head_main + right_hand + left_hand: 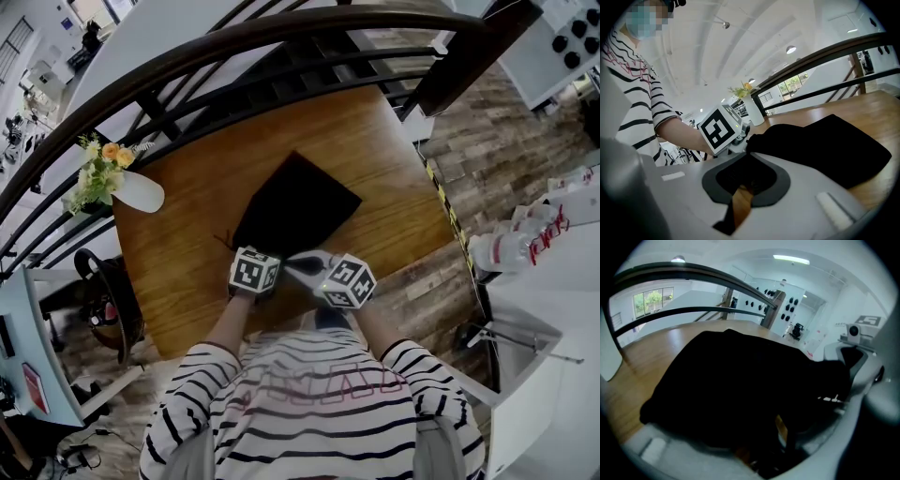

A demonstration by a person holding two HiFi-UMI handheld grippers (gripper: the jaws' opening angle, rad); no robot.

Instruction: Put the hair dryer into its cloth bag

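Black bag (295, 206) lies flat on the wooden desk (187, 253), just ahead of both tools, with its near edge at their tips. Right tool (740, 187) is closed, a fold of that near edge pinched between its jaws. Left tool (267, 262) is just beside it, jaws apart, with bag cloth lying between and over them and the one pad in view bare. Well beyond the left tool, at the desk's far left corner, is a white vase (141, 192) with flowers; a dark railing (281, 37) curves along the desk's far side.
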